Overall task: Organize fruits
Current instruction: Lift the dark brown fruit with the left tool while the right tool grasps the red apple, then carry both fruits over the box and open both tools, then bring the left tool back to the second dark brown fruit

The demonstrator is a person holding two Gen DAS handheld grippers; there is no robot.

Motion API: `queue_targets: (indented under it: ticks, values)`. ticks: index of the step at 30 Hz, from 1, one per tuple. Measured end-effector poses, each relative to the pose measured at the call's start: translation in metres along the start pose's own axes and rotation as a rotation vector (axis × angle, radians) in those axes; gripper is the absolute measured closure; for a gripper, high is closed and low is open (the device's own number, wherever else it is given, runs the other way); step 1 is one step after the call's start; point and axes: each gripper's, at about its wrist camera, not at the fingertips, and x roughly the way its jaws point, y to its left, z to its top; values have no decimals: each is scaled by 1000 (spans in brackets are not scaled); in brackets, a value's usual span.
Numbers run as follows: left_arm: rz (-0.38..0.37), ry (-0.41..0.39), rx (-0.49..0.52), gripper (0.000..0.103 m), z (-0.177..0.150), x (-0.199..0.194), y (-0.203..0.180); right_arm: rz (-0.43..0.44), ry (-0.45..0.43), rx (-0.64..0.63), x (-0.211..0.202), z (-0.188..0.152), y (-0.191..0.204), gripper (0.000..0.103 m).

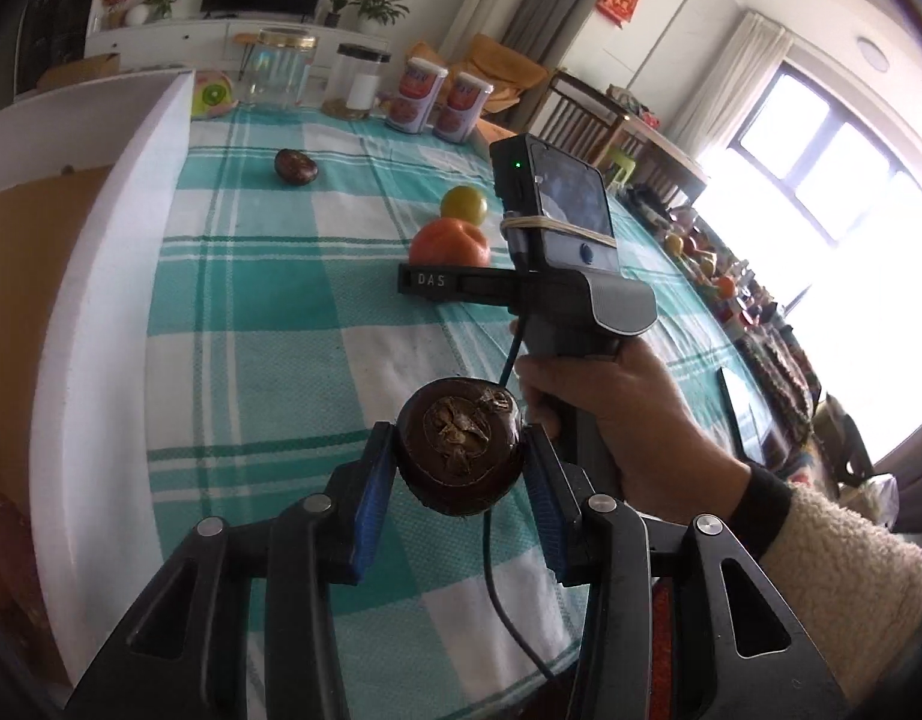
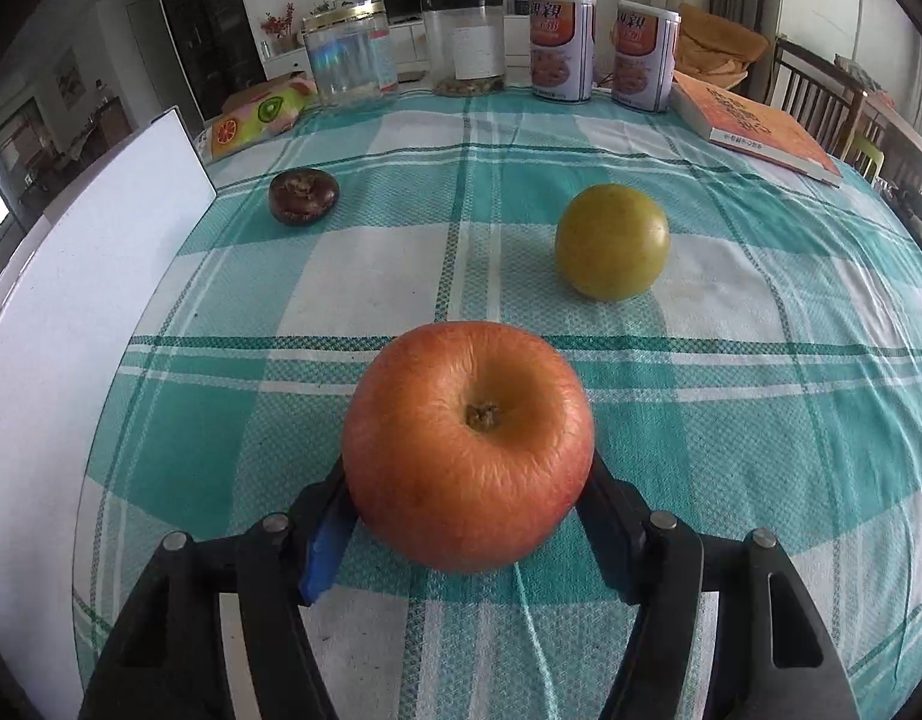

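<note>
Left claw (image 1: pixel 458 468) grips a mangosteen (image 1: pixel 459 447); right claw (image 2: pixel 467 516) clamps the apple (image 2: pixel 468 444). Beyond the apple: green fruit (image 2: pixel 611 240), second mangosteen (image 2: pixel 303 195), jars (image 2: pixel 350 51) at the surface's (image 2: pixel 761 420) far edge.

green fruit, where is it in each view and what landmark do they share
Left wrist view: green fruit is at upper centre, just behind the apple.
Right wrist view: green fruit is right of centre, beyond the apple.
Shared landmark: the two cans at the table's far edge.
</note>
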Motion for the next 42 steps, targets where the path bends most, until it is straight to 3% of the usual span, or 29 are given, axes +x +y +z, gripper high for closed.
queue_targets:
  ticks: [5, 9, 13, 16, 18, 24, 26, 28, 31, 33, 37, 39, 42]
  values:
    - [-71, -54, -76, 60, 10, -59, 16, 137, 3, 147, -29, -21, -16, 38]
    - [-28, -148, -112, 60, 25, -105, 43, 337, -57, 136, -83, -21, 17, 38]
    - [162, -217, -179, 60, 32, -134, 100, 524, -95, 4, -128, -7, 101, 38]
    - [315, -216, -262, 59, 23, -144, 149, 652, -47, -112, -138, -7, 174, 37]
    - [387, -194, -311, 59, 13, -147, 175, 682, -11, -199, -134, -18, 218, 37]
    - [543, -95, -350, 58, -15, -134, 204, 611, 70, -402, -101, -53, 299, 37]
    - [578, -70, -361, 47, -18, -128, 206, 570, 81, -423, -93, -59, 307, 36]
    - [616, -68, -357, 25, -18, -124, 204, 559, 73, -401, -93, -58, 301, 31]
    - [641, -105, -326, 24, -10, -123, 189, 590, -48, -353, -118, -51, 270, 15]
    - [633, -142, -301, 24, -1, -122, 176, 588, -135, -316, -138, -46, 241, 11]
    - [563, -215, -206, 20, 21, -113, 132, 505, -308, -200, -157, -40, 158, 0]
    - [492, -227, -136, 20, 30, -100, 100, 389, -346, -154, -147, -48, 112, 0]
    - [349, -211, -15, 18, 40, -73, 46, 78, -308, -110, -108, -61, 41, 0]
